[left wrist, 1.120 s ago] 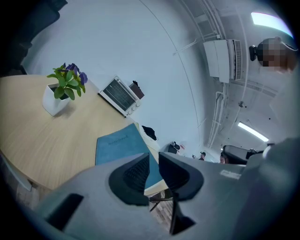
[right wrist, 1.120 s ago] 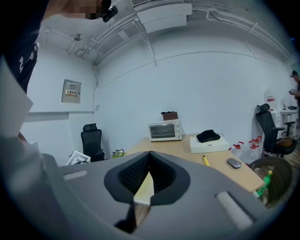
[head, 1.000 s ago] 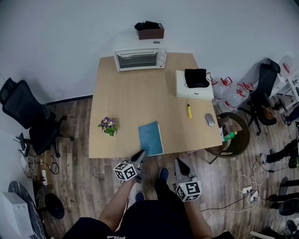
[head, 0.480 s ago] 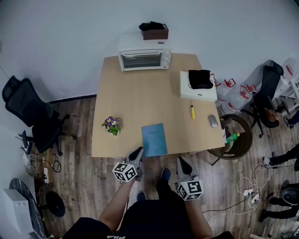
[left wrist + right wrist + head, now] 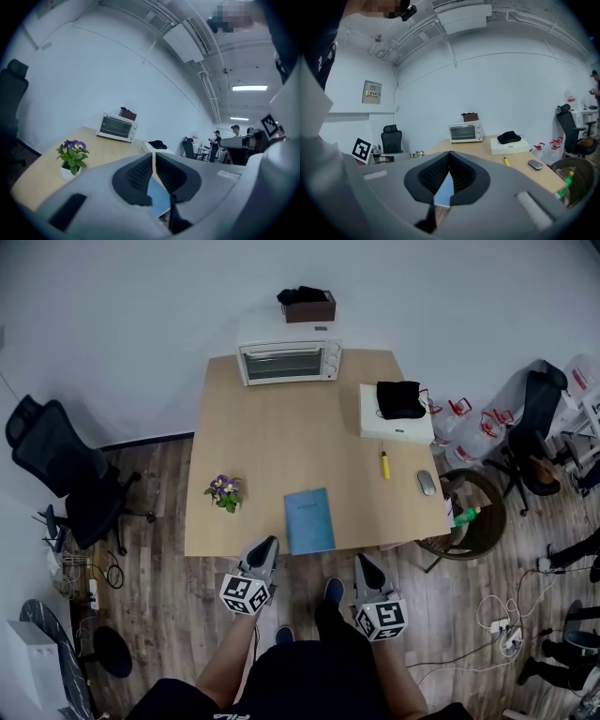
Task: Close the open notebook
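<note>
Notebook [image 5: 309, 519] lies closed on the worktop [image 5: 281, 427], so both tongs hang back empty: right tongs [image 5: 364, 564] clenched, left tongs [image 5: 265, 546] (just closing) a slit apart.

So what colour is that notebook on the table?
The notebook is blue, clearest in the head view.

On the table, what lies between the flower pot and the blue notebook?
Nothing: the head view shows only bare table top between the flower pot and the closed blue notebook.
</note>
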